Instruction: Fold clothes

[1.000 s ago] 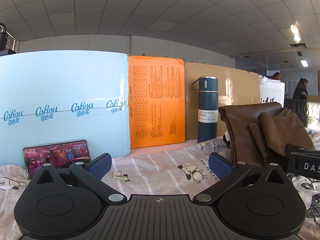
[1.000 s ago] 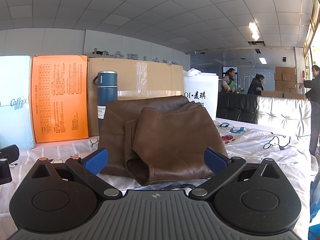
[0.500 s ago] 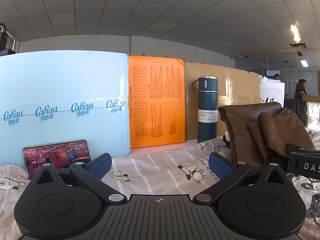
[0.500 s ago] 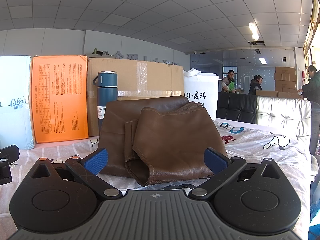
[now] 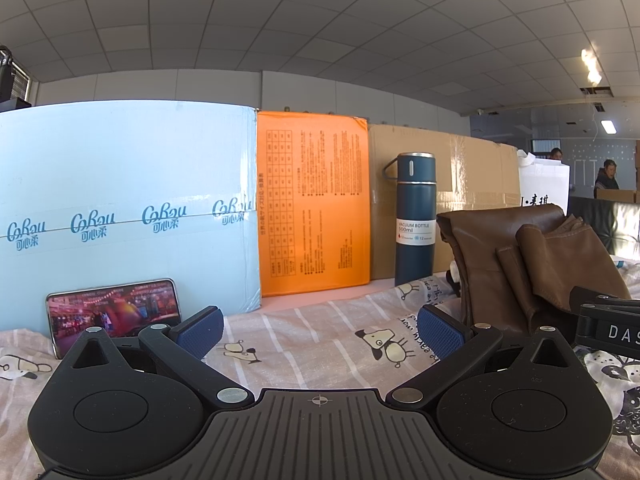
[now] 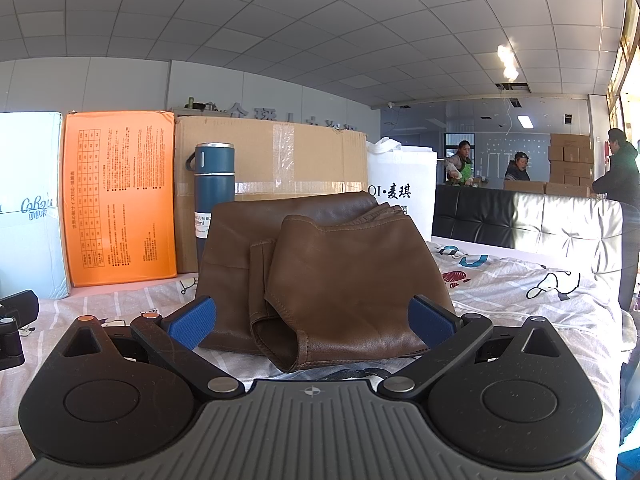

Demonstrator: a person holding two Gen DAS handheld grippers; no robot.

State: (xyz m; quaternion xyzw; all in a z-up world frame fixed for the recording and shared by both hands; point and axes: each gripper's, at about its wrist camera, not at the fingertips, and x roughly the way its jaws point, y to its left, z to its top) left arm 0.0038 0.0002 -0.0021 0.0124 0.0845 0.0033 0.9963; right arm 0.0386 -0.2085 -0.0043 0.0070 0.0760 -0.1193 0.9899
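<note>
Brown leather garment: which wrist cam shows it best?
Right wrist view. The brown leather garment sits centred and whole, folded on the sheet, framed by the open right tool. The left wrist view catches it only at the right edge, partly behind the other tool.

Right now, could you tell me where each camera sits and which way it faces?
Left wrist: low over the bedsheet, facing the blue box, phone and flask; the open left gripper shows.
Right wrist: low, facing the brown garment; the open right gripper shows.
Both views share the garment, flask, orange box and bedsheet.
</note>
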